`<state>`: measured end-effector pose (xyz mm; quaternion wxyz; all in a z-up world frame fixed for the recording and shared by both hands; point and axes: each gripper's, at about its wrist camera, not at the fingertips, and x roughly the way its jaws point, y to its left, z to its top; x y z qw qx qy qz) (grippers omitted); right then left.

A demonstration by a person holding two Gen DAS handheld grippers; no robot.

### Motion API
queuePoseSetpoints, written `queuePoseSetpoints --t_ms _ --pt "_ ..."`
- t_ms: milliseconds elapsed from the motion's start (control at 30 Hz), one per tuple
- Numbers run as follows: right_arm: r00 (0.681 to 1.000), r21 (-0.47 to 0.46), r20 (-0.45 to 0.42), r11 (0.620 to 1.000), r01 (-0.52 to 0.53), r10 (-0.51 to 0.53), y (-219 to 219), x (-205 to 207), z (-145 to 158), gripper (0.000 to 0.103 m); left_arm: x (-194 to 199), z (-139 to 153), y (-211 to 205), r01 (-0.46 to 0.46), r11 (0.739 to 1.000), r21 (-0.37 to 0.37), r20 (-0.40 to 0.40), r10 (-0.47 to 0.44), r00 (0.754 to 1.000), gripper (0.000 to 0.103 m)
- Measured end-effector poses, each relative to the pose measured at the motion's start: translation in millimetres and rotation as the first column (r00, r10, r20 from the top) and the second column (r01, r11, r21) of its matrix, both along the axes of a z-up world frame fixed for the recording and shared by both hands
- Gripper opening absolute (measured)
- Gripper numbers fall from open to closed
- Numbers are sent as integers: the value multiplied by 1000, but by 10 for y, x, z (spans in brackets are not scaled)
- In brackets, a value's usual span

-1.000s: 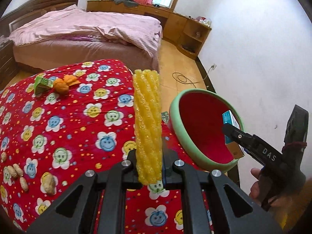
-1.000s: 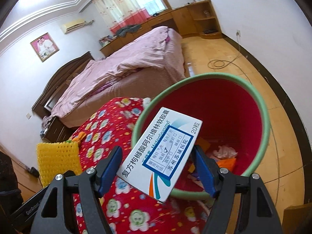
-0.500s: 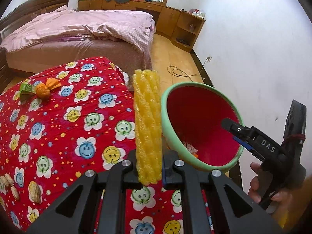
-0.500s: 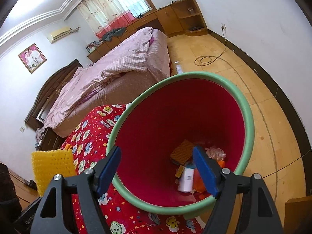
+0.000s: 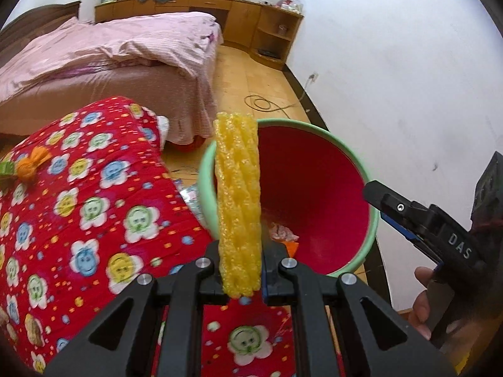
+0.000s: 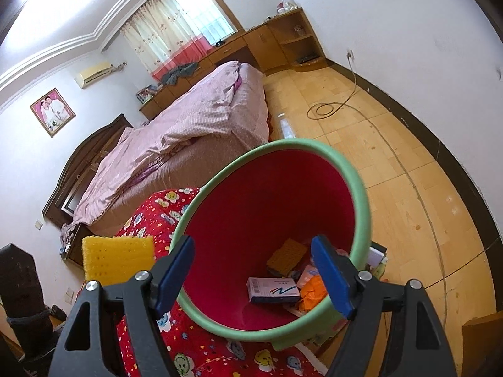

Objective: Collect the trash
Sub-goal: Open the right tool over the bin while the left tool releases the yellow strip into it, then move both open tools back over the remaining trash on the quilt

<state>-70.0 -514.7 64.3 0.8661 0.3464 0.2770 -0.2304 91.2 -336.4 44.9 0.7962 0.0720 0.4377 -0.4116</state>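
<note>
Collecting trash, drop-off step. The left gripper [image 5: 240,270] is clamped on one yellow foam net [image 5: 239,201], which stands upright between its jaws at the near rim of the bin [image 5: 374,220] — one red pail with a green rim, standing on the floor beside the quilt [image 5: 78,194]. The right gripper [image 6: 251,270] is poised over the bin's mouth with its blue pads [image 6: 174,270] spread wide and nothing between them.

Contents of the bin, counted from the right wrist view: one white medicine box [image 6: 272,289] lying flat on the bottom, one tan waffle-textured piece [image 6: 287,253] and a cluster of orange scraps [image 6: 311,293]; further small wrappers are too jumbled to count.

Still on the quilt: one orange peel [image 5: 31,165] with a green scrap touching it, well apart from the bin, and a few brownish bits at the left edge — blurred, number uncertain.

Judged next move: carry the foam net fully over the opening, then part the left jaws; the net is light and may catch on the rim.
</note>
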Motion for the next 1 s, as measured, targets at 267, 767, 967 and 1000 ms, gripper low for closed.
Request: queuePoseSetpoints --t_ms 267,767,967,1000 --pt "999 6 1 999 39 -39 -110 -136 -15 79 -114 -84 -275 60 998 31 -1 -60 998 18" --pt "999 19 0 999 45 -45 -152 -207 -63 79 -129 -75 -260 23 999 43 13 -24 1000 38" --pt "999 10 0 999 33 -33 -90 -200 -42 79 -54 -13 -86 -24 999 33 23 24 999 38" --pt "1000 8 0 1000 29 -29 -73 -195 -36 79 -46 -2 -52 -32 999 30 24 31 999 38"
